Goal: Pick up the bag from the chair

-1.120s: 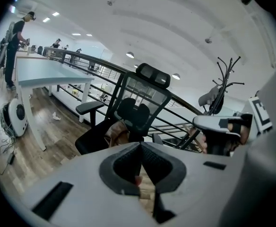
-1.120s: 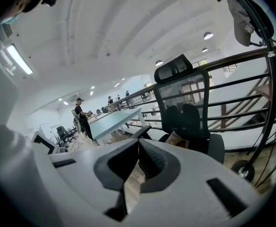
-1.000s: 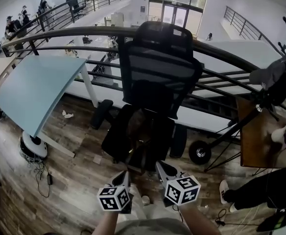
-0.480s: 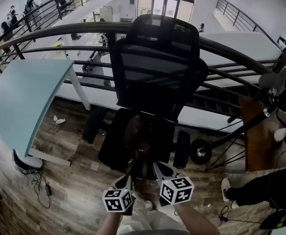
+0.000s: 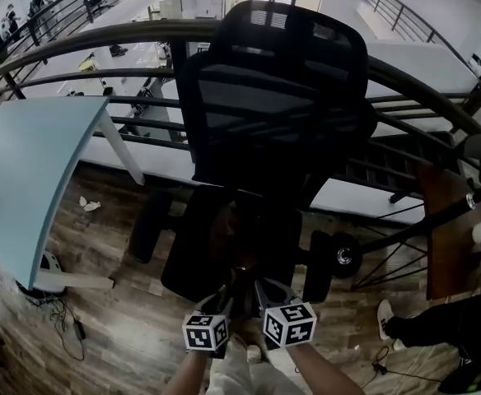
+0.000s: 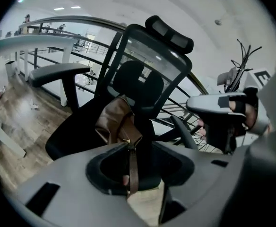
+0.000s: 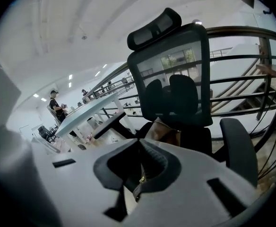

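Since the bag (image 5: pixel 228 230) sits well back on the seat (image 5: pixel 187 257) of the black office chair (image 5: pixel 273 97), leaning against the backrest between the two armrests, both grippers are held low at the near edge of the seat. They are side by side and point down toward it. What reaches them is the strap (image 6: pixel 130 170), which runs from the bag out to the near edge. Taking the bag by that strap looks like the reason for coming in so close together, not reaching over to the body of the bag.

The left gripper (image 6: pixel 140 171) has the strap hanging straight down the gap between its jaws. Those jaws have just been opening and stand apart, with neither pad pressing on the leather, so it holds nothing. The right gripper (image 7: pixel 141 167) looks closed on the strap: its ridged pads meet in the middle of its view, and a small gold fitting (image 7: pixel 141 178) with a bit of brown leather shows right below them. By my reading the bag rests on the seat, not yet lifted, and only the right side has a hold.

The bag is brown leather, soft and somewhat slumped, taller than it is wide and folded in at the top. A small gold-coloured buckle (image 6: pixel 126 141) sits where the strap joins. It looks light and floppy, likely to swing and sag when raised by the strap.
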A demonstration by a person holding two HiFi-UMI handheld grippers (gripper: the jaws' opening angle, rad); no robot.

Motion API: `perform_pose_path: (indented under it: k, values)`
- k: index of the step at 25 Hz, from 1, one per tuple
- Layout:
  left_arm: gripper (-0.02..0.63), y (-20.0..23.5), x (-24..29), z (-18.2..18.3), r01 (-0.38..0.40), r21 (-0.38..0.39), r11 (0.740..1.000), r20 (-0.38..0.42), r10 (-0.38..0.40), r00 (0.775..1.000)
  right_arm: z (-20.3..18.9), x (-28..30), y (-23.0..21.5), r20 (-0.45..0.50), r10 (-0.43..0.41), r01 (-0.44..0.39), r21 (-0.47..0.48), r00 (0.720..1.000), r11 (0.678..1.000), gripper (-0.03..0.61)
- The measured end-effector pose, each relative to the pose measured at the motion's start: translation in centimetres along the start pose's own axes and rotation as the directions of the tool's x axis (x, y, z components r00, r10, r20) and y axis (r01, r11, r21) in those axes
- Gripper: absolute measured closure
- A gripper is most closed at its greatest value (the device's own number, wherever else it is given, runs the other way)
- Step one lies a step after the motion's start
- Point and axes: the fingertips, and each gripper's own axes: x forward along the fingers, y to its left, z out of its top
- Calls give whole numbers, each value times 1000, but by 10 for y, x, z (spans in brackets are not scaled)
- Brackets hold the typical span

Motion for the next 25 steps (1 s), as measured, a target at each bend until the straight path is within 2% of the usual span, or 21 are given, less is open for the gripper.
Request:
perform_pose_path:
  k: [4, 9, 13, 19, 21, 22, 23, 24, 25]
  values:
    - [387, 25, 50, -8, 11, 25, 1000, -44, -10, 999, -21, 31, -10, -34, -7, 7, -9, 999, 1000, 577]
    - [323, 58, 99, -7, -3, -6, 1000, -52, 2, 999, -34, 51, -26, -46, -18, 20, 45, 999, 999, 577]
    - [301, 73, 132, -2, 0, -59, 998, -57, -3, 998, -43, 61, -41, -59, -35, 39, 81, 998, 996, 577]
    - [304, 92, 165, -5, -28, -61, 998, -113, 21, 993, -52, 72, -53, -75, -51, 57, 79, 996, 995, 577]
    - [351, 97, 171, -8, -34, -68, 997, -139, 25, 990, -52, 76, -54, -75, -54, 61, 89, 996, 994, 577]
    - [417, 99, 173, -10, -40, -66, 997, -153, 29, 988, -52, 77, -54, -75, -54, 61, 93, 996, 994, 577]
    - [518, 99, 174, -11, -44, -63, 997, -165, 33, 986, -52, 77, -54, -75, -54, 61, 94, 996, 994, 577]
    - [570, 97, 174, -12, -44, -60, 997, -172, 33, 985, -51, 78, -53, -75, -53, 60, 95, 996, 994, 577]
    - [589, 95, 172, -10, -42, -55, 998, -171, 32, 985, -51, 78, -52, -75, -52, 59, 94, 996, 994, 577]
